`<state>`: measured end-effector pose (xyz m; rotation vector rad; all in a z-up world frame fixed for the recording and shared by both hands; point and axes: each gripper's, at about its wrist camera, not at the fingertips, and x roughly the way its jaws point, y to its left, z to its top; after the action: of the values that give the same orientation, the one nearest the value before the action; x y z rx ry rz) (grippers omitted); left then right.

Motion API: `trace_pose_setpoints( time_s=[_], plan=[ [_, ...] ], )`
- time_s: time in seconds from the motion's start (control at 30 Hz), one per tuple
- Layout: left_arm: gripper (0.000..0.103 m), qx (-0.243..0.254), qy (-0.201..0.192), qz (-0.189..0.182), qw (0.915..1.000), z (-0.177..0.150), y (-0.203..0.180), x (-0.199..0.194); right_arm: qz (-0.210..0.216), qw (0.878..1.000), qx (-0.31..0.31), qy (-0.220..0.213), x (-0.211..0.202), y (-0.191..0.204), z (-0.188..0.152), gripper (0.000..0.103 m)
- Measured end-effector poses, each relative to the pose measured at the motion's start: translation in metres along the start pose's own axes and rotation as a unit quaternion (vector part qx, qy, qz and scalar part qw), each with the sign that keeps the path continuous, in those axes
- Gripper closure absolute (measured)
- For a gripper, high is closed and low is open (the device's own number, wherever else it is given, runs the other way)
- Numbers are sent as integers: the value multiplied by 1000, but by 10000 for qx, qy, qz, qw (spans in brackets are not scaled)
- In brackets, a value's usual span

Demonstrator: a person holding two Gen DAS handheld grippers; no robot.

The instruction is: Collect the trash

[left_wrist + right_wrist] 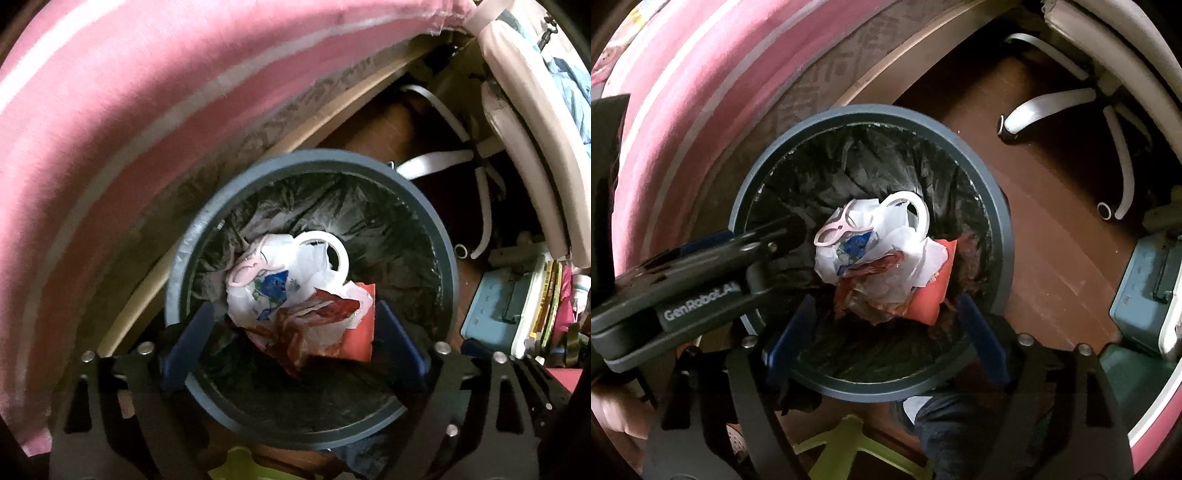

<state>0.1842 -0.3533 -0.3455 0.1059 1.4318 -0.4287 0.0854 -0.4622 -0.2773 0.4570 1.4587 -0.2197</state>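
**Both tongs spread wide over the bin**

The left tongs [291, 325] and right tongs [886, 328] gape wide above the round bin [999, 221], holding nothing. Inside the black liner [388, 229] lies the trash: a crumpled white bag [901, 254], a pink clip [834, 230], a tape ring [338, 254] and red card [936, 291].

Bin [997, 236] is standing on the floor [1034, 155], with the bed edge [683, 122] running along its left and behind. Liner bag [849, 166] is sitting inside the bin; crumpled trash [886, 266] is piling in the liner, clip [842, 229] and tape ring [919, 214] lying on top. Chair base [1071, 99] is standing behind-right, box [1145, 288] right.
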Motion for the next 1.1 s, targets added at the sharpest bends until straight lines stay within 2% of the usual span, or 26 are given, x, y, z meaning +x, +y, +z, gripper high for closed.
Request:
trace_pose_setpoints(
  time_s=[0.27,0.4,0.57,0.67,0.77,0.83,0.87,0.9,0.97,1.1],
  plan=[
    [13,489,-584,396,9963,2,-4,-54,-203,9987,-288,-369,-33,15,-5,18],
    [11,641,-1107,586,9901,-6,-1,-91,-260,9943,-561,-871,-69,31,-12,16],
    [7,541,-1715,620,9817,-22,16,-139,-201,9857,-776,-1479,-108,52,-24,14],
    [6,557,-2256,702,9701,-36,27,-176,2,9799,-917,-1771,-128,70,-36,13],
    [6,609,-2625,778,9599,-48,33,-201,134,9707,-1150,-2104,-148,90,-50,13],
    [6,655,-2919,827,9506,-60,38,-219,145,9611,-1341,-2408,-162,104,-62,13],
    [6,663,-3017,827,9475,-65,41,-225,130,9524,-1486,-2657,-172,114,-72,13],
    [6,662,-3143,827,9434,-71,46,-235,126,9503,-1517,-2716,-173,119,-76,12],
    [6,646,-3292,823,9384,-79,52,-244,177,9414,-1633,-2947,-182,130,-88,12],
    [6,502,-3497,844,9317,-93,65,-260,259,9335,-1718,-3138,-193,143,-97,10]
  ],
)
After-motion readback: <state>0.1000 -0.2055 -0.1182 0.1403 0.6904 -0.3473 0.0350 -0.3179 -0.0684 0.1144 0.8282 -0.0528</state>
